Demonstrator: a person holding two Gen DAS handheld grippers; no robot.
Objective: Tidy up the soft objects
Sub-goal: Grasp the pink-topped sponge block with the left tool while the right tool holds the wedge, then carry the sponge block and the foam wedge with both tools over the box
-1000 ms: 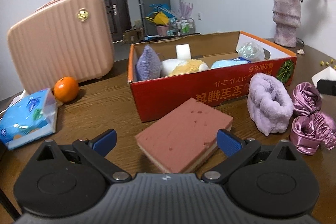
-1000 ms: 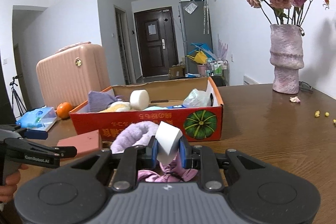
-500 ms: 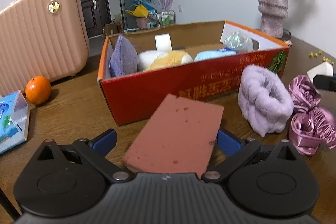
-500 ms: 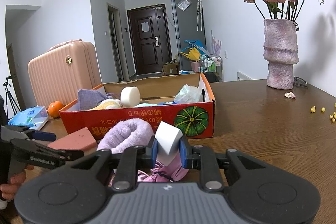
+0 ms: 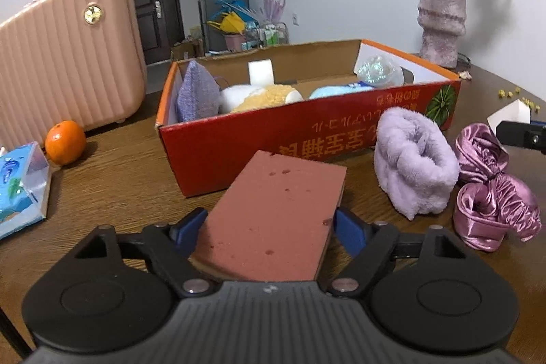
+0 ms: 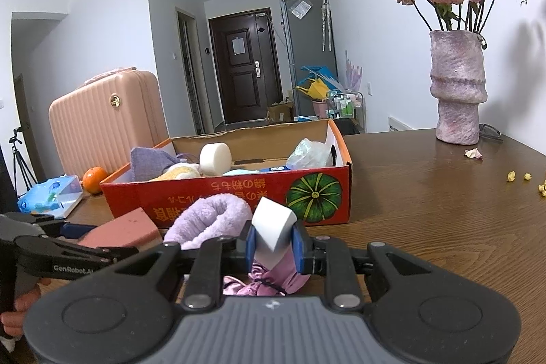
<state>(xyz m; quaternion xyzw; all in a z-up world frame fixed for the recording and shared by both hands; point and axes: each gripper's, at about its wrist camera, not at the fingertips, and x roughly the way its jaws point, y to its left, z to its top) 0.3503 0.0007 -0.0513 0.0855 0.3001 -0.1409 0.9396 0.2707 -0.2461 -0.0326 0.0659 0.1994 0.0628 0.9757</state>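
Red sponge (image 5: pixel 276 217) is light and squishy.
My left gripper (image 5: pixel 269 227) has just been closing, pads at its long sides; right gripper (image 6: pixel 273 244) clamps a white foam wedge (image 6: pixel 273 224).

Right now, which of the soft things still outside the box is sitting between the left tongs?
The reddish-pink sponge block. It lies flat between the left tongs, whose jaws have just been closing on it; the fluffy lilac towel roll and satin pouches lie beside them, untouched.
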